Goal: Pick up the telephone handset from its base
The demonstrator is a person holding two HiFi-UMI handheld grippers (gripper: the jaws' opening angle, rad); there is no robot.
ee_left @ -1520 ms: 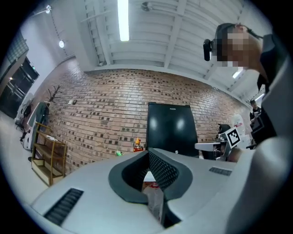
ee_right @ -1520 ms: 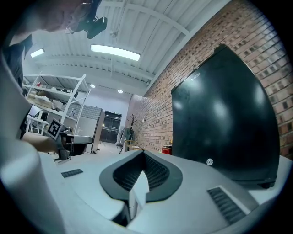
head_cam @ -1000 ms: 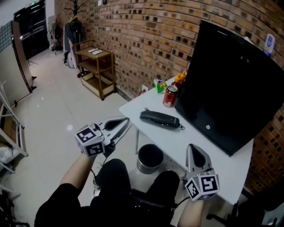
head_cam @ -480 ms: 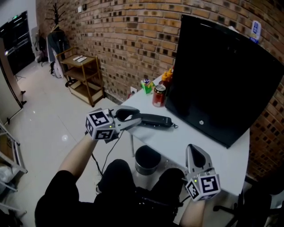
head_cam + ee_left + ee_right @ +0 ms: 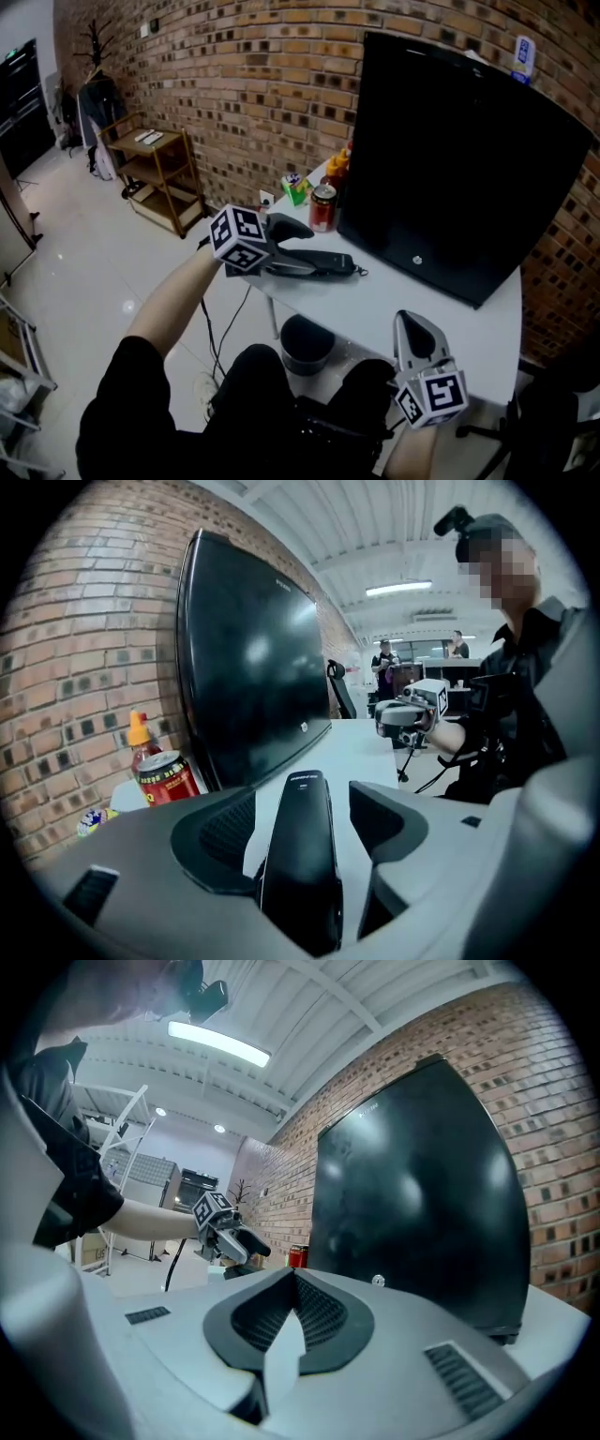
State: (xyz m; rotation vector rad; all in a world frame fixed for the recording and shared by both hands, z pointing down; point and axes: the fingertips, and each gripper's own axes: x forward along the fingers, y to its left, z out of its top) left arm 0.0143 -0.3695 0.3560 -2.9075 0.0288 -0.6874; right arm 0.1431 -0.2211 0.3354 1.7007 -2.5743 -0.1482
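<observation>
The black telephone handset (image 5: 333, 263) lies lengthwise on the white table (image 5: 422, 300), near its left edge; I cannot tell a base apart from it. My left gripper (image 5: 302, 247) has reached it from the left, and its jaws are opening. In the left gripper view the handset (image 5: 300, 855) runs straight between the pads, with a strip of table showing on either side, so nothing presses on it. My right gripper (image 5: 413, 321) hovers at the table's front edge, well apart from the phone. Its jaws meet at the tips (image 5: 292, 1277) with nothing in them.
A big black monitor (image 5: 450, 159) fills the back of the table. A red can (image 5: 323, 207), sauce bottles (image 5: 338, 167) and a small green item (image 5: 295, 187) stand left of it. A bin (image 5: 306, 339) sits under the table, and a wooden cart (image 5: 157, 178) stands by the brick wall.
My left gripper has swung from beside the table over onto it, and its jaws went from shut to wide around the handset. The right gripper stayed where it was.
</observation>
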